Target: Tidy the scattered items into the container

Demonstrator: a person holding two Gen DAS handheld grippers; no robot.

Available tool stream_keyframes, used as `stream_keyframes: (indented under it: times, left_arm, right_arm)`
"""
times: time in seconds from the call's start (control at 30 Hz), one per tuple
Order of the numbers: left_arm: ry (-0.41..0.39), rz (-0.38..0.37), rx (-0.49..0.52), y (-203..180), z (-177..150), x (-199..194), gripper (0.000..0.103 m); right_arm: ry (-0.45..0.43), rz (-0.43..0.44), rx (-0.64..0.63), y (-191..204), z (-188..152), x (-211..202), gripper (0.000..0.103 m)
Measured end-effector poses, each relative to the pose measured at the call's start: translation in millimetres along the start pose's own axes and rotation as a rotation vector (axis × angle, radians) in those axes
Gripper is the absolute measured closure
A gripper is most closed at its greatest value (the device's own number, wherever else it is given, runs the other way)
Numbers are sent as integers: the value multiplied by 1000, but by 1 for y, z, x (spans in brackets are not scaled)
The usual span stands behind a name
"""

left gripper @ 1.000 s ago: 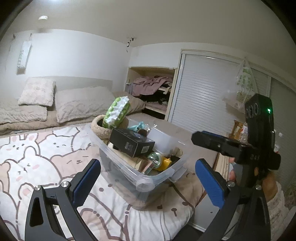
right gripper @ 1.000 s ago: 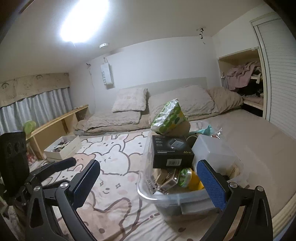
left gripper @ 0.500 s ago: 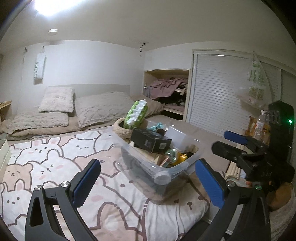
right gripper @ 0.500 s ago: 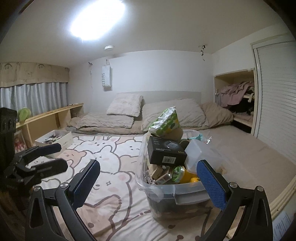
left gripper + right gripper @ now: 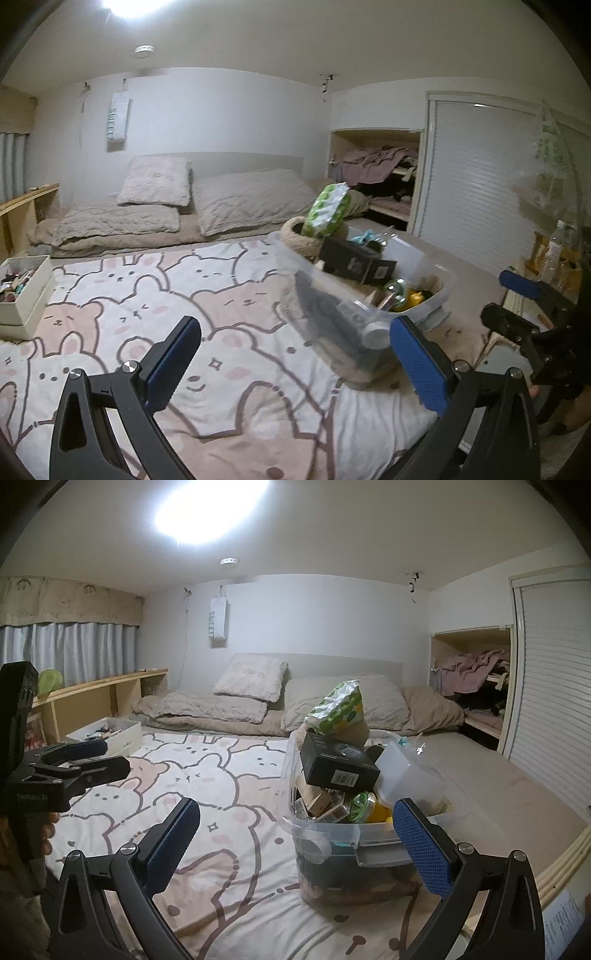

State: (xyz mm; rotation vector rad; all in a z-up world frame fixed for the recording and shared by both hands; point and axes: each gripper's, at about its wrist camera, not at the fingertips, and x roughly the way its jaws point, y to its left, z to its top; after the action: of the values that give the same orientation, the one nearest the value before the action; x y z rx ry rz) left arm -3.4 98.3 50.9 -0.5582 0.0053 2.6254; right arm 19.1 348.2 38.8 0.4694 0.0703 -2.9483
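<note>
A clear plastic container [image 5: 354, 314] [image 5: 332, 834] sits on the bear-print blanket [image 5: 184, 295] [image 5: 221, 775] near the bed's foot, heaped with items. On top lie a black box [image 5: 354, 262] [image 5: 336, 764], a green-patterned packet [image 5: 327, 208] [image 5: 338, 709] in a woven basket [image 5: 295, 236], a green round tin [image 5: 360, 801] and a yellow object [image 5: 380, 812]. My left gripper [image 5: 295, 363] is open and empty, held back from the container. Also open and empty, my right gripper [image 5: 295, 843] faces the container's near end. Each gripper shows in the other's view, at the side.
A white box [image 5: 22, 291] [image 5: 110, 733] of small items rests on the blanket's left edge. Pillows [image 5: 155, 181] and folded bedding lie at the bed's head. A wooden shelf [image 5: 92, 694] runs along the left wall. A clothes nook [image 5: 476, 679] and slatted door [image 5: 476, 177] are on the right.
Both grippers have pulled back from the container, which now looks smaller and farther. The left view has swung left, showing more blanket and the white box. Both stayed open.
</note>
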Motion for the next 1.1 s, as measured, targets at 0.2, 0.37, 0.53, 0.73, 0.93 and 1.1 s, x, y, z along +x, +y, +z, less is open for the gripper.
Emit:
stream_keyframes:
  times: [0.2,0.37,0.53,0.73,0.93,1.1]
  left_arm:
    - [25,33,-7,12,-9,1,0]
    - [44,67,4,16,-14,0,0]
    - [57,93,19,17,-21,0,0]
    - [66,97,27,16,-24,2,0]
    - [70,101,28,14,-27,3,0]
    - [75,103,29,15,-29,5,0]
  right_arm:
    - [19,17,1,6,-5,4,0]
    - [34,4,-13,11,-11,7,0]
    - [41,-16,-19,10,-16,6,0]
    - [44,-33,-21,9,-20,4,0]
    - [44,-40,-4,5,-21,5,0]
    - [42,-41,2,4,-21,6,0]
